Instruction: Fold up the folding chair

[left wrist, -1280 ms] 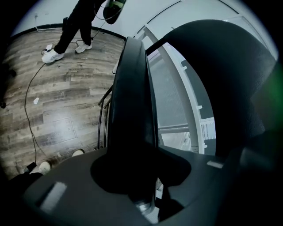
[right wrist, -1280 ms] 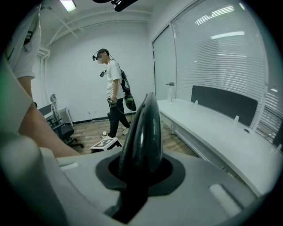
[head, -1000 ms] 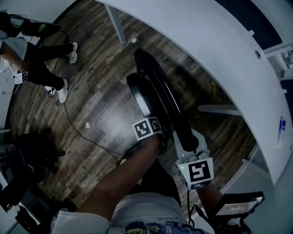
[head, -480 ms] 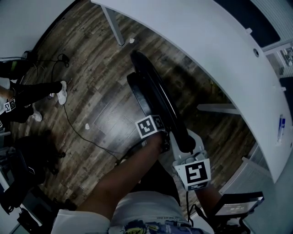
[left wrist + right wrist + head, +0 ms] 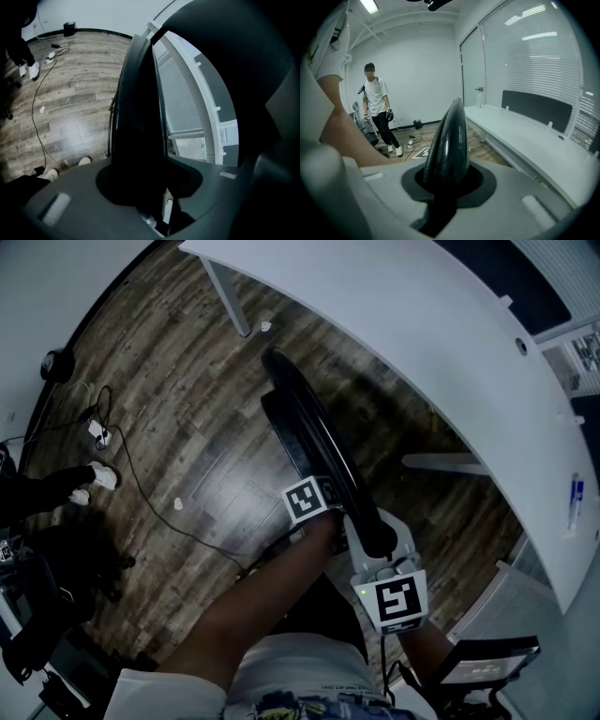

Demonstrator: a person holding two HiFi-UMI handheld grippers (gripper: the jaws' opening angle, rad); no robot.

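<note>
The black folding chair point(image 5: 314, 423) stands on the wooden floor, its seat point(image 5: 281, 427) and backrest point(image 5: 328, 442) drawn close together into a narrow upright shape. My left gripper point(image 5: 323, 521) is shut on the seat's near edge; in the left gripper view the dark seat panel point(image 5: 138, 117) runs up from between the jaws of the left gripper point(image 5: 140, 187). My right gripper point(image 5: 380, 535) is shut on the top of the backrest. In the right gripper view the glossy backrest rim point(image 5: 450, 136) rises out of the right gripper point(image 5: 445, 183).
A long curved white desk point(image 5: 422, 352) runs close behind the chair, with a leg point(image 5: 230, 301) at the far left. A cable point(image 5: 141, 484) trails over the floor. A person point(image 5: 377, 108) stands at the left. Dark equipment point(image 5: 47, 596) sits lower left.
The person at the left has walked away toward the picture's edge. The chair and both grippers have hardly moved.
</note>
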